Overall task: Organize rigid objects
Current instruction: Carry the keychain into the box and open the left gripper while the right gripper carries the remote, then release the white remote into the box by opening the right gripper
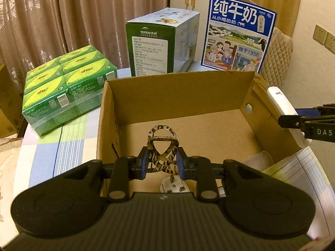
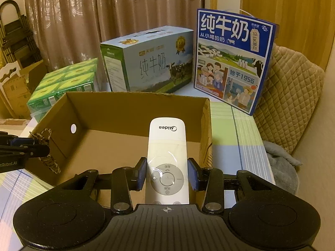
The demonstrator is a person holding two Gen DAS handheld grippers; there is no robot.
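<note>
Cardboard box [image 1: 182, 96] sits open-topped in the middle of it all, on a checked cloth [image 1: 62, 140], and both claws are working right at it. Left gripper [image 1: 162, 163] is up over the near wall of the box, its blue pads [image 1: 142, 165] pressed in on a patterned hair clip [image 1: 162, 146], which stands upright between them above the box floor. Below the clip, inside the box by the near wall, lies a white plug [image 1: 173, 185] with its prongs up. Something pale rests in the box's near right corner, too hidden to name.

Over on the right side of the box, the right gripper [image 2: 166, 172] has its pads closed against the sides of a white remote [image 2: 166, 159], the Midea logo at the far end, the remote pointing out over the box interior near the right wall. From the left wrist view the same remote [image 1: 280, 104] pokes above the box's right wall.

Behind the box: a green shrink-wrapped pack [image 1: 65, 87] off its left far corner, a green and pale-blue milk carton [image 2: 146, 60] straight behind, and a blue milk carton [image 2: 232, 62] standing upright behind the right far corner. Curtains [image 2: 104, 16] hang beyond.
</note>
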